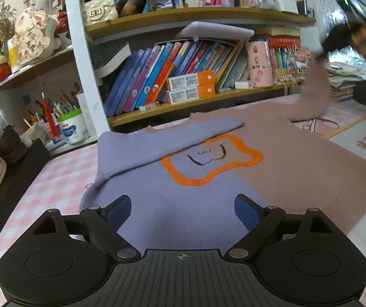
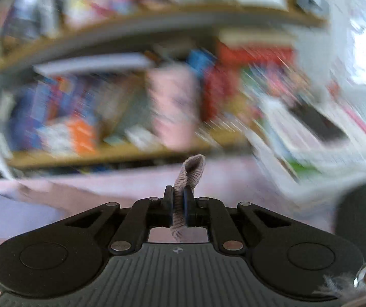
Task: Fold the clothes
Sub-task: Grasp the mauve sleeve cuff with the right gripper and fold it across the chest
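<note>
Sweater (image 1: 208, 179) lies on table (image 1: 55, 179), bookshelf (image 1: 183, 107) behind it.

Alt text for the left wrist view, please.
A two-colour sweater, purple and dusty pink, lies on a checked table, its purple sleeve folded across it. The open left gripper hovers above its hem; the right gripper lifts the pink sleeve.

Left gripper (image 1: 182, 208) jaws wide, right gripper (image 2: 178, 206) clamped

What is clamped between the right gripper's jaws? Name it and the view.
A folded strip of the sweater's mauve sleeve sits pinched in the right gripper, jaws shut on it. The right wrist view shows it.
</note>
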